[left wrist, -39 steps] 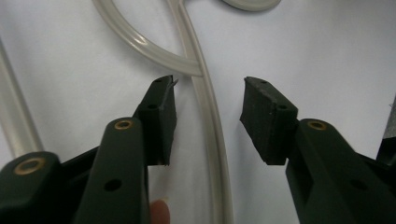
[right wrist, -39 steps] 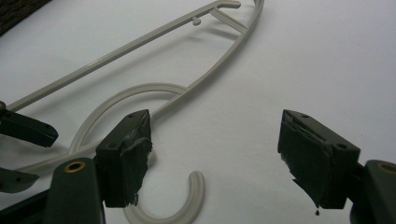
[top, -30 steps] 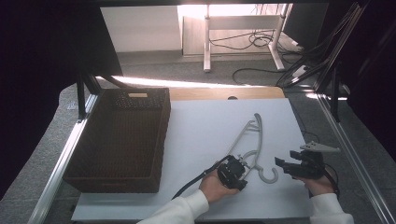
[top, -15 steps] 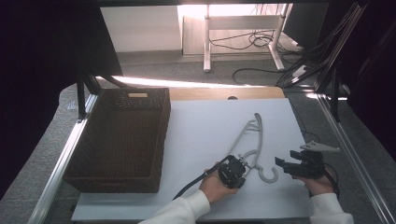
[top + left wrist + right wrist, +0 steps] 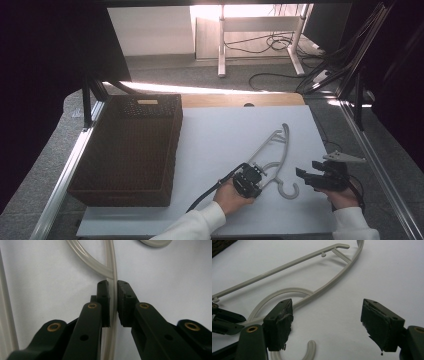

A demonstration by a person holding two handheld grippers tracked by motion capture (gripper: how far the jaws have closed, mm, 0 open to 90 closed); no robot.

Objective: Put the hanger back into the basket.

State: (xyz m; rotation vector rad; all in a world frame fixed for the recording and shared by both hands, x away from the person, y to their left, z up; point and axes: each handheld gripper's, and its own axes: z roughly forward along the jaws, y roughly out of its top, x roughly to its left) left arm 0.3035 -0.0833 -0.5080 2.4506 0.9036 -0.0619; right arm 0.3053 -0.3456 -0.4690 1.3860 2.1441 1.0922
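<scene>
- High view: we are seeing one pale hanger (image 5: 272, 155) lying flat on the white table (image 5: 220, 140), right of one wicker basket (image 5: 130, 150).
- We are working two grippers: our left gripper (image 5: 113, 290), having just closed, is pinching the hanger's thin bar.
- Our right gripper (image 5: 325, 322) is hovering spread wide, just beside the hook.

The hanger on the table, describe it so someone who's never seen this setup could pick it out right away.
Start at the white table top, with the dark wicker basket on its left side. To the basket's right, near the front edge, lies the pale grey plastic hanger, flat, its hook toward the person. It is the one light, thin, curved frame there, and the left gripper is shut on its bar.
</scene>
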